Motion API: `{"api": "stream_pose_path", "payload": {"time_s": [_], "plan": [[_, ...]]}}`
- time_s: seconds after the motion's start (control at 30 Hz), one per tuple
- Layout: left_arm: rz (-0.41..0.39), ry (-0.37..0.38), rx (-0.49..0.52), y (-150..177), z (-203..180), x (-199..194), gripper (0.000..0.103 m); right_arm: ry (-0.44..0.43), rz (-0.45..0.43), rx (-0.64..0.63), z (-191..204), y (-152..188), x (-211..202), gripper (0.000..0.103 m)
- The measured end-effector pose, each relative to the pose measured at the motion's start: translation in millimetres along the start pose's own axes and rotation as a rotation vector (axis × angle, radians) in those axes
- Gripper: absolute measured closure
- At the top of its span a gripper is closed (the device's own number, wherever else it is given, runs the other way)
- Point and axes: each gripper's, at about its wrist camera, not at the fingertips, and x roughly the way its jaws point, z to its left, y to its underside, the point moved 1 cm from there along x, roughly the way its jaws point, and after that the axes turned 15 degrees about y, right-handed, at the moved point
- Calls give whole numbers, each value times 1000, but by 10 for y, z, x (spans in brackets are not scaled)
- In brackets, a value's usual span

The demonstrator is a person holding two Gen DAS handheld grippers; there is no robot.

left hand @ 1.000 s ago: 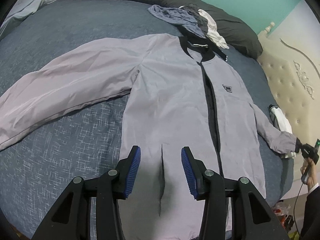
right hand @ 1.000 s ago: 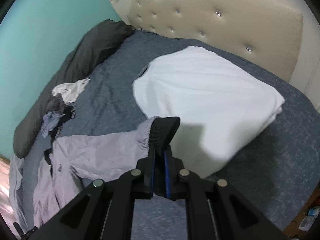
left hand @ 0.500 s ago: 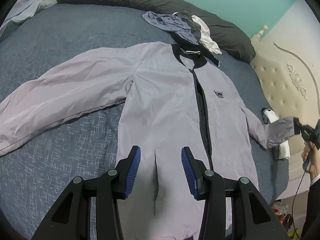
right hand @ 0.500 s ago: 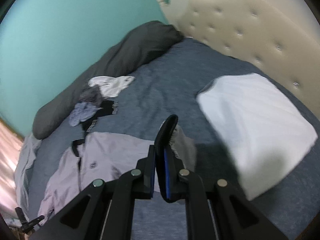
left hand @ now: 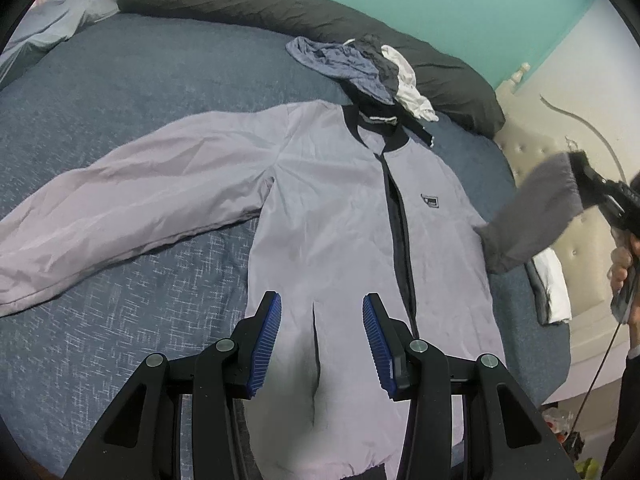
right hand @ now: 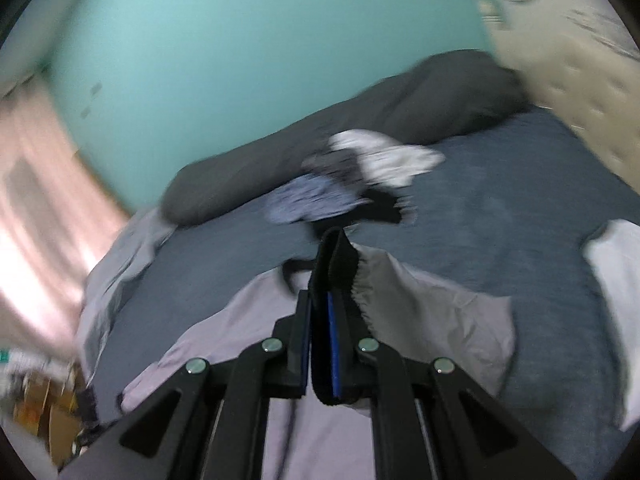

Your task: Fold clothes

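Note:
A lilac zip jacket (left hand: 332, 216) with a black collar lies face up on the blue bedspread (left hand: 120, 80), one sleeve (left hand: 132, 200) spread out to the left. My left gripper (left hand: 322, 340) hovers open over the jacket's lower front, nothing between its blue pads. My right gripper (right hand: 325, 280) is shut on the black cuff (right hand: 340, 256) of the other sleeve (right hand: 420, 312). In the left wrist view that sleeve (left hand: 536, 212) hangs lifted off the bed at the right, held by the right gripper (left hand: 588, 188) in a person's hand (left hand: 624, 268).
A heap of crumpled clothes (left hand: 360, 68) lies just past the collar, against a long dark bolster (left hand: 280, 8). A folded white garment (left hand: 552, 284) rests by the padded cream headboard (left hand: 592, 280). Teal wall (right hand: 240, 60) behind; clutter on the floor (right hand: 44, 404) at left.
My right gripper has lifted the cuff off the bed and swung from the white garment toward the jacket's body. The sleeve now hangs in the air. The left gripper stayed open and nearly still.

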Motion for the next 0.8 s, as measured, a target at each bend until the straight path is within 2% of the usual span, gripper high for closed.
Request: {"api": "stream_pose_path", "payload": {"time_s": [0.13,0.27,0.4,0.47,0.63,0.7,0.8], "plan": [[-11,4,1,7,20,-106,56,-94,75,-106,794,285,278,95],[-20,-3,-8,18,98,-189,56,-165,174,-212,1400,724,626,96],[-15,-5,-16,27,162,-173,56,-218,275,-293,1775,1208,987,96],[-10,-5,-19,29,191,-153,56,-238,334,-322,1932,1455,1156,96],[1,-3,-26,25,232,-70,56,-277,414,-358,2150,1933,1387,96],[14,-3,-20,26,226,-6,56,-270,431,-360,2143,2049,1449,97],[50,6,-6,42,218,142,56,-244,446,-305,1924,2056,1532,96]]}}
